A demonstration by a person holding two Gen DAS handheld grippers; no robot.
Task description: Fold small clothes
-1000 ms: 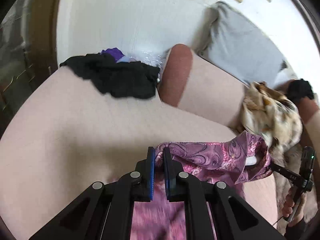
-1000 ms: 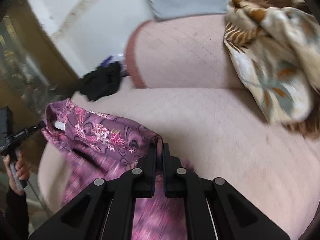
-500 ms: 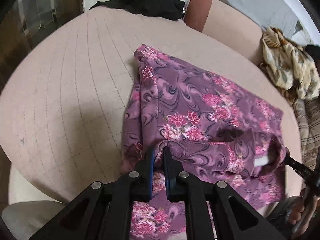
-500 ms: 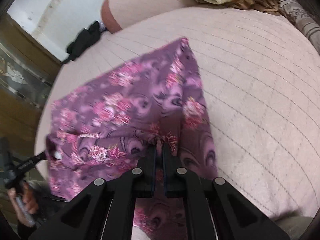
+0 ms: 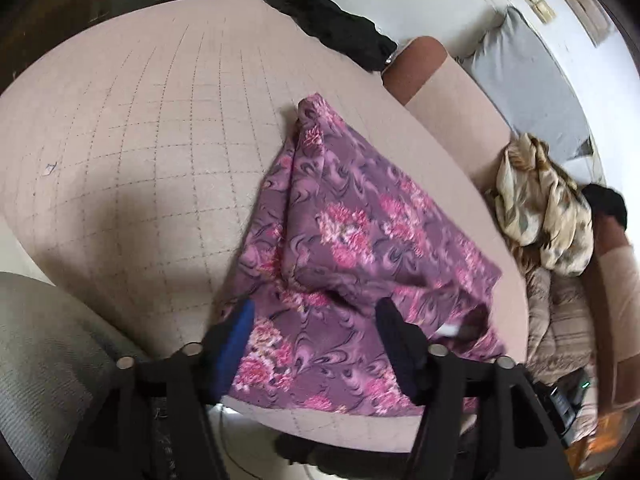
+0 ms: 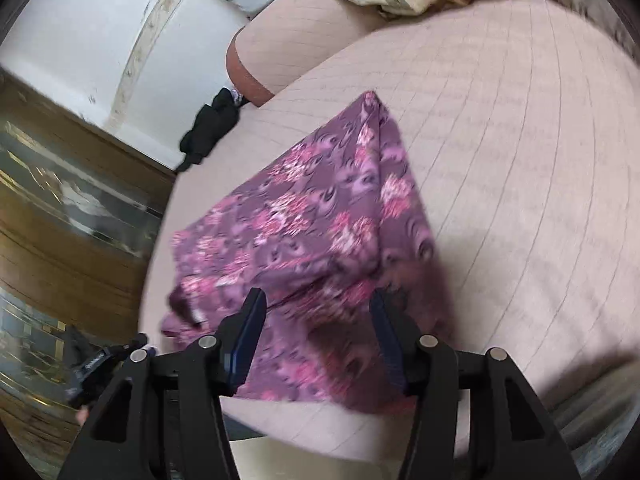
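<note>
A purple garment with pink flowers (image 5: 352, 240) lies spread on the pink quilted cushion (image 5: 140, 140), its near edge at the cushion's front. It also shows in the right wrist view (image 6: 312, 224). My left gripper (image 5: 316, 320) is open and empty above the garment's near left part. My right gripper (image 6: 316, 316) is open and empty above the garment's near right part. The collar area with a white label (image 5: 448, 330) lies at the near edge.
A black garment (image 5: 332, 26) lies at the cushion's far edge. A beige patterned cloth (image 5: 548, 208) is heaped on the sofa to the right. A grey cushion (image 5: 520, 80) leans on the wall. A wooden cabinet (image 6: 60, 220) stands left.
Both grippers were shut on the garment's top edge, carried it down onto the cushion, then opened and let it go. The garment now lies flat.
</note>
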